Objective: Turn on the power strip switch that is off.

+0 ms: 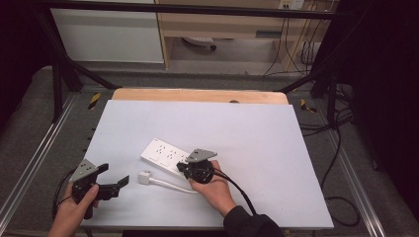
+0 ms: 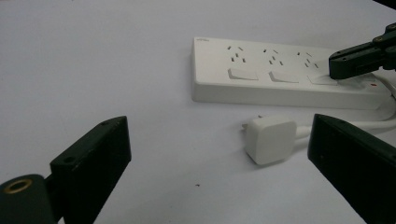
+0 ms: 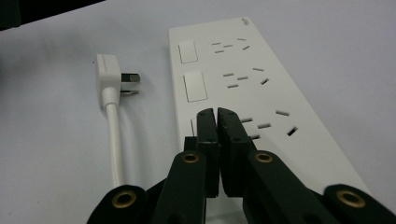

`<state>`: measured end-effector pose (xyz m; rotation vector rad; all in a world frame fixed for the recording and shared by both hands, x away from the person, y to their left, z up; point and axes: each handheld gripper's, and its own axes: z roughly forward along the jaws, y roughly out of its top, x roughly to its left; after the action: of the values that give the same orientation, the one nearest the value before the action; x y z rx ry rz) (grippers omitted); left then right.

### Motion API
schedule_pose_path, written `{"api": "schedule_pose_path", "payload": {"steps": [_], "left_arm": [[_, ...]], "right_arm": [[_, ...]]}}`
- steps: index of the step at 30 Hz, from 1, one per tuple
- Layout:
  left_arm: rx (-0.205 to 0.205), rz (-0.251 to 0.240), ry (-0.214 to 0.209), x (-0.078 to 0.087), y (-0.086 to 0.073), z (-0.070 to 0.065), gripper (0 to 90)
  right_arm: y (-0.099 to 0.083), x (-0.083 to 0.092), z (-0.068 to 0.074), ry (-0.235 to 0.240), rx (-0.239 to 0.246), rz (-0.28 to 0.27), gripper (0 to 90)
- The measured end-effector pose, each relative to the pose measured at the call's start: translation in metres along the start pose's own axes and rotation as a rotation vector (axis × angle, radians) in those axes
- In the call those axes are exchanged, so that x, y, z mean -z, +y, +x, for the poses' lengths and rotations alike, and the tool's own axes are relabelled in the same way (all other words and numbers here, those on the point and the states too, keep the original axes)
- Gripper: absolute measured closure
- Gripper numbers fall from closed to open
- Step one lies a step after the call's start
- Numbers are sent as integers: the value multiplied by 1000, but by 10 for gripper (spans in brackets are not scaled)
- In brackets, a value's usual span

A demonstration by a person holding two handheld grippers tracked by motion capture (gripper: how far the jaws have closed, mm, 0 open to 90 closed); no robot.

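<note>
From the high view, my right gripper [image 1: 190,167] rests with its jaws together on the near end of the white power strip [image 1: 163,154], which lies mid-tabletop [image 1: 257,143]. My left gripper [image 1: 114,181] hangs to the left with its jaws apart and empty. The strip's own plug [image 1: 144,177] lies loose between the two, unplugged.

In the left gripper view, my jaws stand wide and the plug [image 2: 271,139] lies flat between them but farther out, untouched, its cable [image 2: 369,125] curling back to the strip [image 2: 280,77].

In the right gripper view, my closed jaws press their tips at the nearest rocker switch [image 3: 192,127]; I judge the switch pressing is under way, with two switches beyond. Nothing blocks them; the plug [image 3: 108,70] lies clear to the side.
</note>
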<state>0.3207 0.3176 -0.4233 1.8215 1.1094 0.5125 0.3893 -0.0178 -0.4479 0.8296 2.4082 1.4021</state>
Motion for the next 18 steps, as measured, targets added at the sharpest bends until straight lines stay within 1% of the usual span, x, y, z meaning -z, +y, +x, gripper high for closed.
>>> {"api": "schedule_pose_path", "payload": {"steps": [4,10,18], "left_arm": [[1,0,0,0,0,0,61],[1,0,1,0,0,0,61],[1,6,1,0,0,0,61]], "right_arm": [[0,-1,1,2,5,1,899],[0,-1,1,2,6,-1,900],[-1,-1,2,4,20,-2,900]]}}
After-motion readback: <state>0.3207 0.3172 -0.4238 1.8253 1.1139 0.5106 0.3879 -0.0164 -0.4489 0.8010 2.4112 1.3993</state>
